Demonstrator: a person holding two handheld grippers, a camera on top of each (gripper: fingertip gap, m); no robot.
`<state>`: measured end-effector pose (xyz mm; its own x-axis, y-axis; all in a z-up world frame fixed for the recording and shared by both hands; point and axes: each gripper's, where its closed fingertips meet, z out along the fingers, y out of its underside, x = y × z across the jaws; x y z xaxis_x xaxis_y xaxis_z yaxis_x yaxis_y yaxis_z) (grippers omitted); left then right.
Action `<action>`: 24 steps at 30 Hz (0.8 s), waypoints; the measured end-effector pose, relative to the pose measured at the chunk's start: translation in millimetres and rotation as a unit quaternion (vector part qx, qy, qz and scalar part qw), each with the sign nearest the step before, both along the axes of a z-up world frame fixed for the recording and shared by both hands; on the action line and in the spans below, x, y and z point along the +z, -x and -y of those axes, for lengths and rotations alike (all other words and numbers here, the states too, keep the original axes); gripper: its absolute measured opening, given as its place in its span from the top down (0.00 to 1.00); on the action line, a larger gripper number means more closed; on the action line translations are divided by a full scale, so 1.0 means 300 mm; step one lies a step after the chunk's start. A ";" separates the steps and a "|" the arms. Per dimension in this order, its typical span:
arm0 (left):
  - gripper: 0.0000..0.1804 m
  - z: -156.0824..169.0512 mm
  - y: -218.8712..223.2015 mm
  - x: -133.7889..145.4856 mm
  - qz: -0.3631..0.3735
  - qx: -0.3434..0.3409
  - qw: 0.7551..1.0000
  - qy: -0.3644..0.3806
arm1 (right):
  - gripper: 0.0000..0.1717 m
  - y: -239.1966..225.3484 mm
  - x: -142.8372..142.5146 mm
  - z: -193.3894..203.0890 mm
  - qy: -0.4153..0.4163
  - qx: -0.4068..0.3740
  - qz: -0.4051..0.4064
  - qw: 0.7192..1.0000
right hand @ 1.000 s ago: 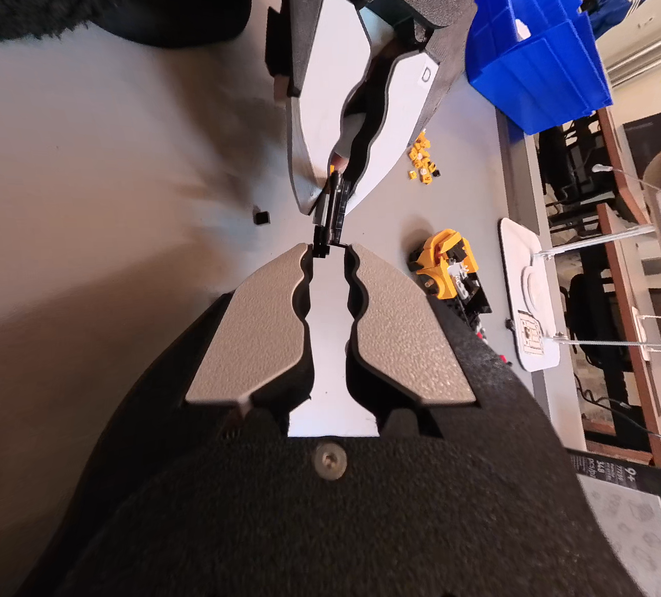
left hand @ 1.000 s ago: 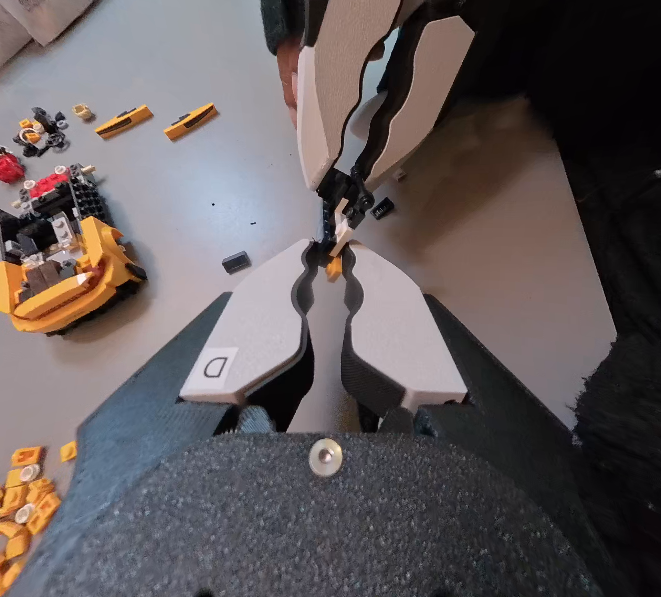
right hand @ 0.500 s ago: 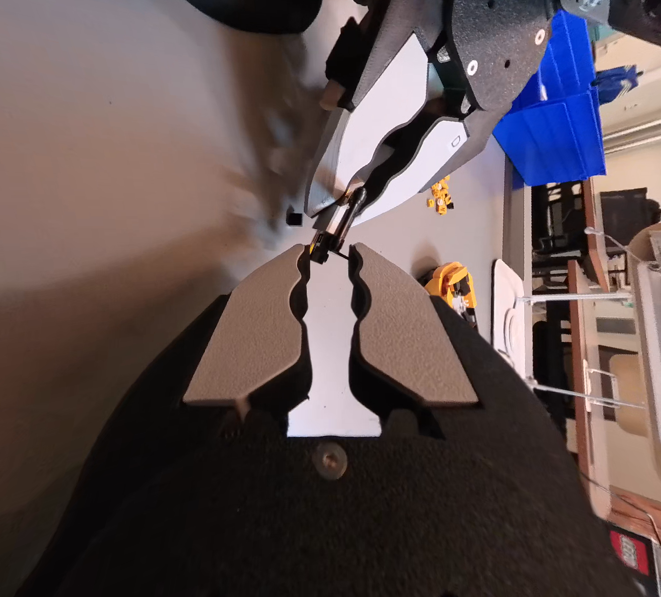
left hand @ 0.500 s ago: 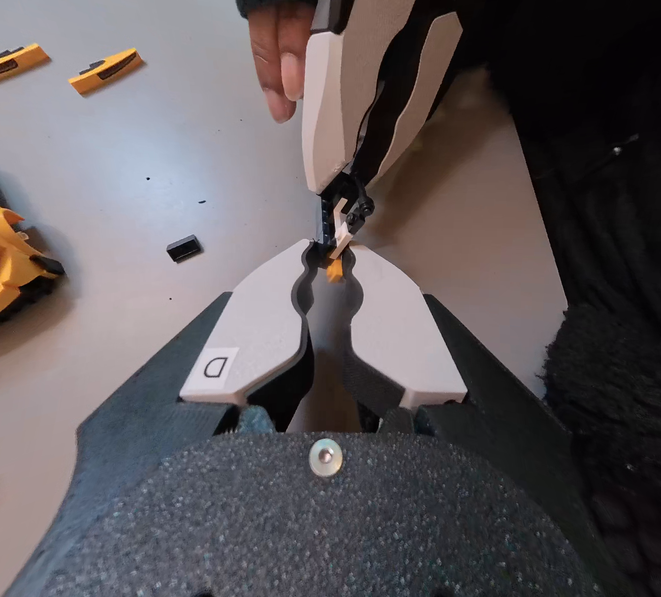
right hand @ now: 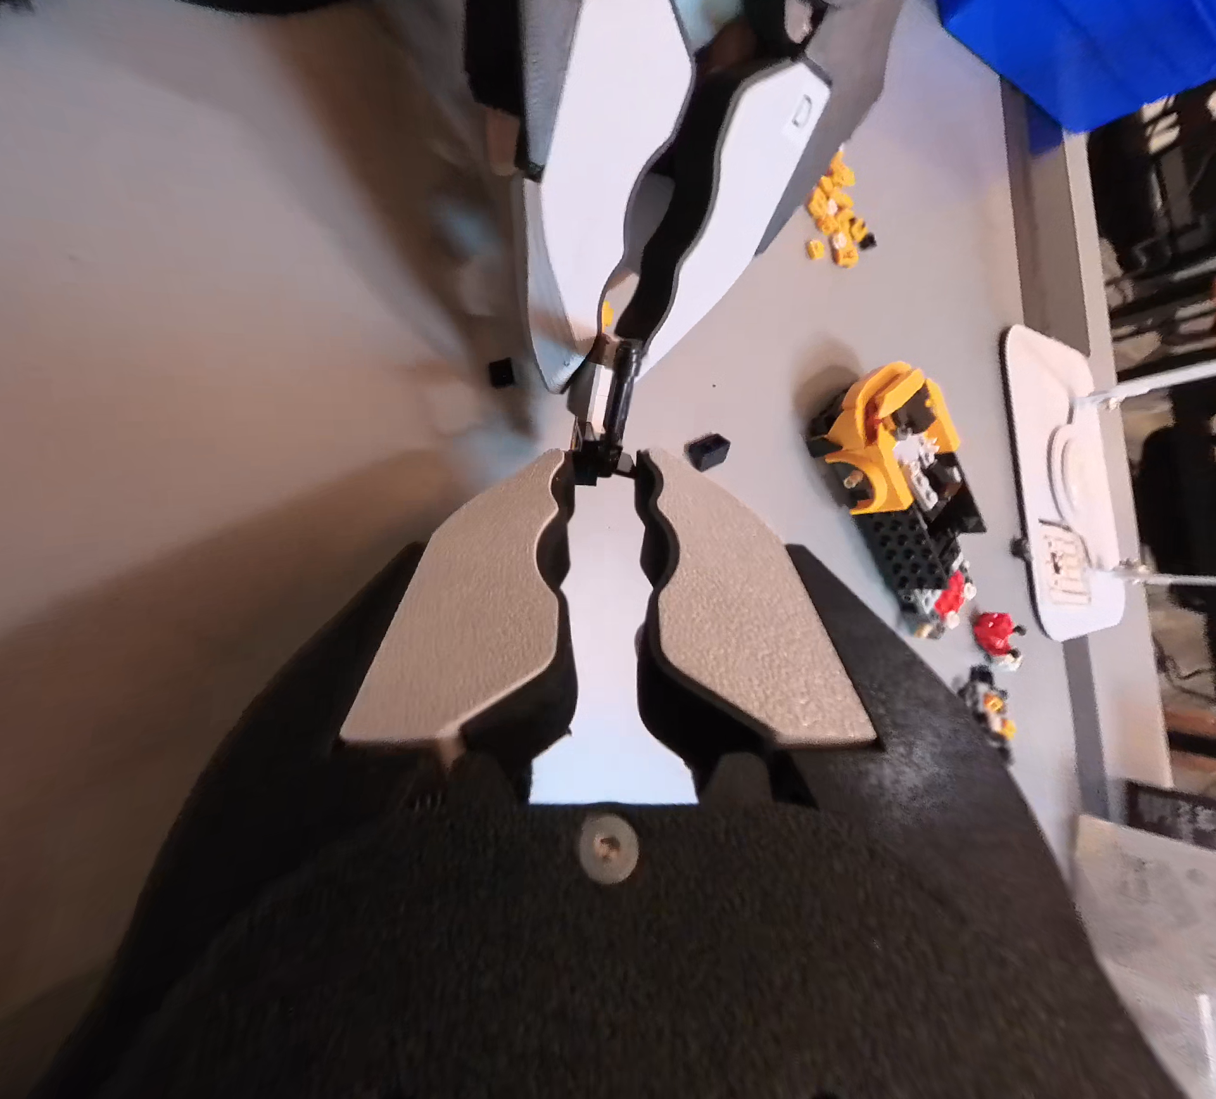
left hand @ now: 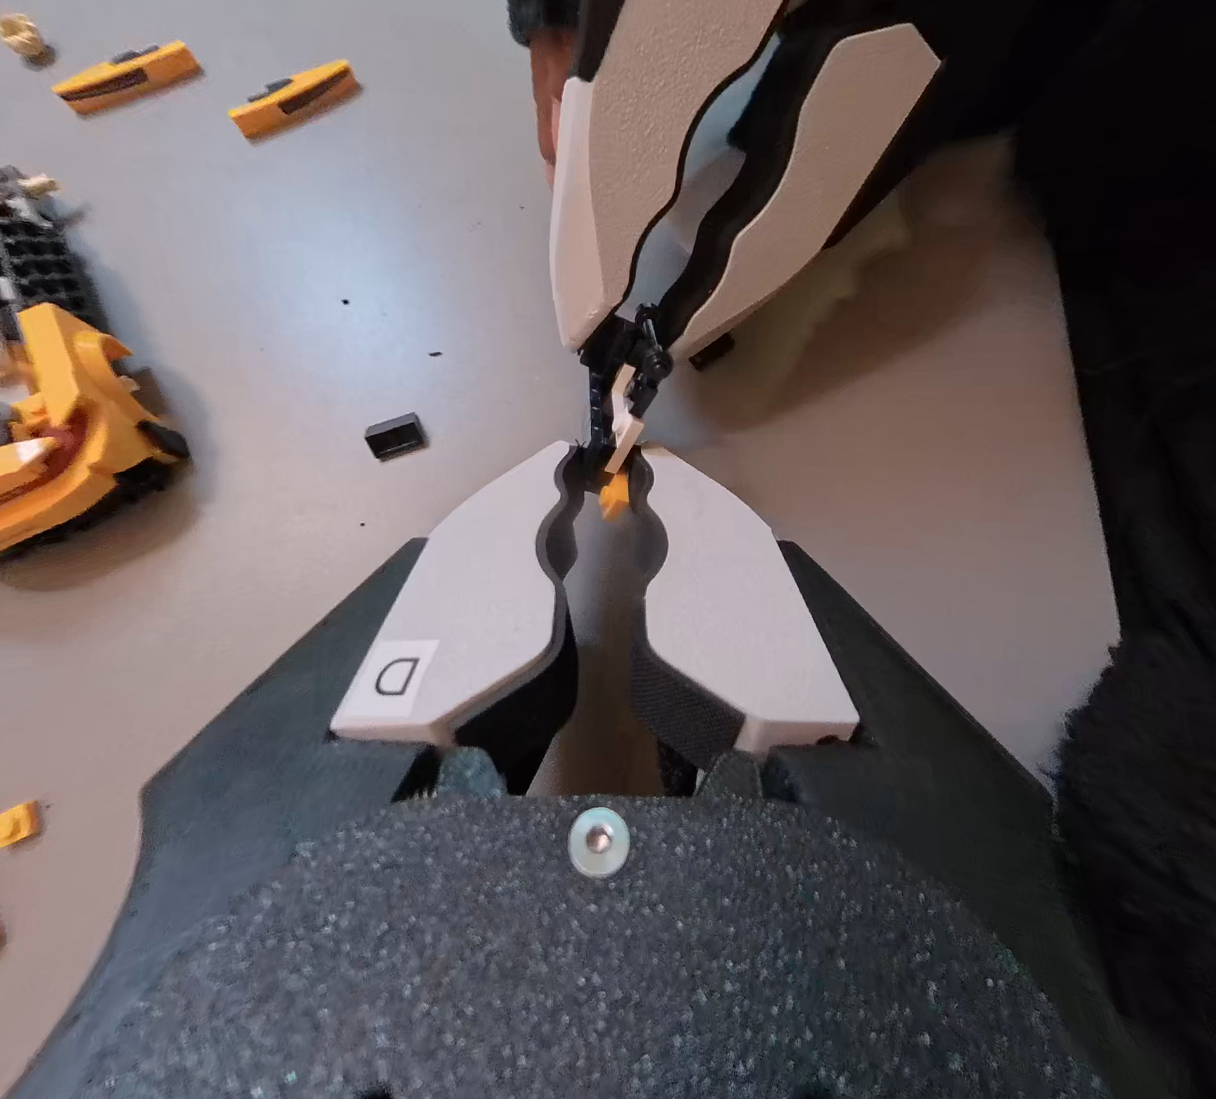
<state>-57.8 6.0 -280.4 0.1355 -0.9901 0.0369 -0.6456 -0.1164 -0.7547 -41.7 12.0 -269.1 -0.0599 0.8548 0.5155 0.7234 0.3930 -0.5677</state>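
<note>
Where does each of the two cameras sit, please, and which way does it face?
Left wrist view: sits on the left tool, looking along its fingers down at the grey table; its fingers pinch a small brick assembly, with the right tool, a hand and a dark sleeve opposite.
Right wrist view: sits on the right tool, looking along its fingers the opposite way, towards the blue bin; the left tool faces it.
Both show the shared brick assembly, each other's tool and the yellow brick car.
</note>
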 end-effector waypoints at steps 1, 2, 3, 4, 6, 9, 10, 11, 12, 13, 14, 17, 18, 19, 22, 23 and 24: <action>0.93 -0.008 -0.001 0.004 0.002 0.007 1.000 -0.009 | 0.90 -0.002 0.000 -0.008 0.012 -0.013 -0.003 1.000; 0.93 -0.015 0.000 0.009 0.002 0.013 1.000 -0.019 | 0.90 -0.003 0.000 -0.015 0.024 -0.025 -0.008 0.999; 0.93 -0.029 0.005 0.013 -0.001 0.025 0.999 -0.036 | 0.93 -0.009 0.002 -0.027 0.035 -0.039 -0.011 0.999; 0.93 -0.037 0.005 0.025 0.005 0.029 0.998 -0.052 | 0.94 -0.009 0.011 -0.034 0.056 -0.052 -0.029 0.997; 0.93 -0.048 0.004 0.049 0.012 0.034 0.996 -0.085 | 0.94 -0.008 0.037 -0.041 0.091 -0.066 -0.061 0.992; 0.93 -0.058 0.007 0.063 0.008 0.037 0.992 -0.120 | 0.94 -0.008 0.051 -0.046 0.095 -0.067 -0.071 0.991; 0.93 -0.061 0.008 0.062 0.008 0.036 0.991 -0.130 | 0.93 -0.008 0.051 -0.045 0.108 -0.064 -0.078 0.989; 0.93 -0.070 0.013 0.059 0.001 0.040 0.989 -0.144 | 0.94 -0.011 0.054 -0.047 0.117 -0.061 -0.087 0.987; 0.93 -0.078 0.020 0.055 -0.009 0.042 0.987 -0.156 | 0.93 -0.014 0.058 -0.047 0.122 -0.055 -0.093 0.987; 0.93 -0.082 0.024 0.052 -0.014 0.041 0.985 -0.166 | 0.93 -0.019 0.060 -0.044 0.125 -0.046 -0.094 0.987; 0.93 -0.083 0.025 0.052 -0.017 0.038 0.983 -0.177 | 0.93 -0.027 0.054 -0.041 0.132 -0.039 -0.087 0.987; 0.93 -0.092 0.028 0.050 -0.037 0.029 0.973 -0.226 | 0.91 -0.047 0.044 -0.039 0.158 -0.032 -0.078 0.984; 0.93 -0.094 0.027 0.051 -0.041 0.027 0.969 -0.242 | 0.90 -0.051 0.052 -0.040 0.169 -0.031 -0.086 0.981; 0.93 -0.096 0.027 0.053 -0.046 0.026 0.965 -0.256 | 0.89 -0.049 0.068 -0.043 0.178 -0.033 -0.102 0.978; 0.93 -0.103 0.022 0.070 -0.059 0.013 0.942 -0.330 | 0.87 -0.030 0.126 -0.040 0.255 -0.036 -0.171 0.951; 0.93 -0.103 0.019 0.075 -0.065 0.006 0.931 -0.359 | 0.86 -0.026 0.137 -0.042 0.286 -0.042 -0.188 0.939; 0.93 -0.101 0.015 0.080 -0.070 -0.002 0.920 -0.384 | 0.85 -0.023 0.143 -0.048 0.308 -0.048 -0.201 0.929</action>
